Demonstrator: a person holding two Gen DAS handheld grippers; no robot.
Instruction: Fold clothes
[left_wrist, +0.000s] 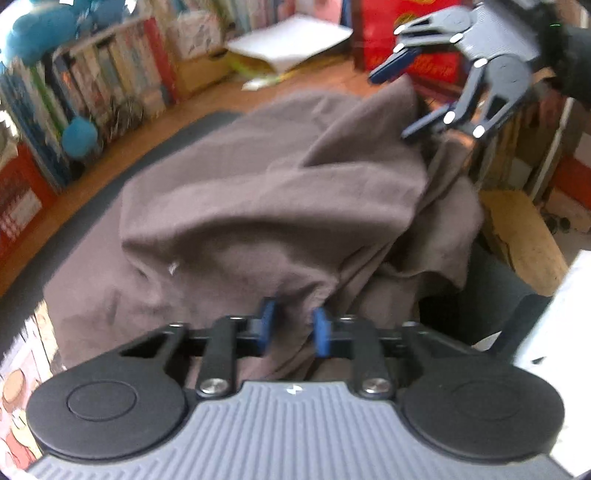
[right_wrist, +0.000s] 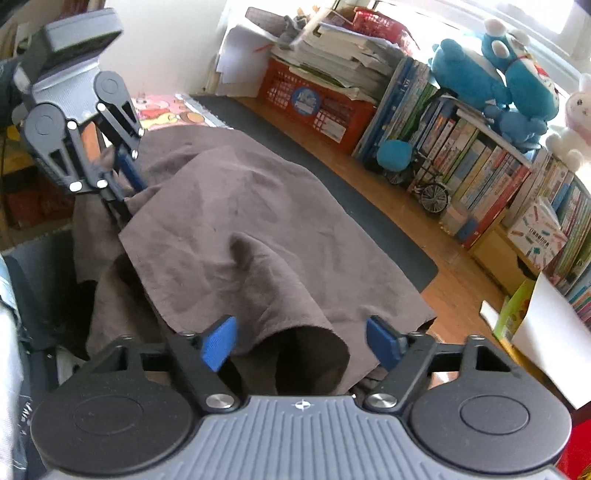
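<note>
A brown garment (left_wrist: 266, 206) lies bunched over a dark mat (left_wrist: 110, 192) on a wooden desk; it also fills the middle of the right wrist view (right_wrist: 236, 221). My left gripper (left_wrist: 293, 328) is shut on a fold of the garment at its near edge; it also shows in the right wrist view (right_wrist: 125, 192) at the cloth's far left corner. My right gripper (right_wrist: 301, 345) is open, its blue pads either side of a loose raised fold without pinching it. In the left wrist view the right gripper (left_wrist: 391, 103) hangs open at the garment's far right corner.
A row of books (right_wrist: 480, 155) with blue plush toys (right_wrist: 491, 74) on top lines the desk's far side. A red crate (right_wrist: 317, 107) holds stacked papers. A small metal bicycle model (right_wrist: 432, 192) stands by the books. A white sheet (left_wrist: 291, 40) lies on a box.
</note>
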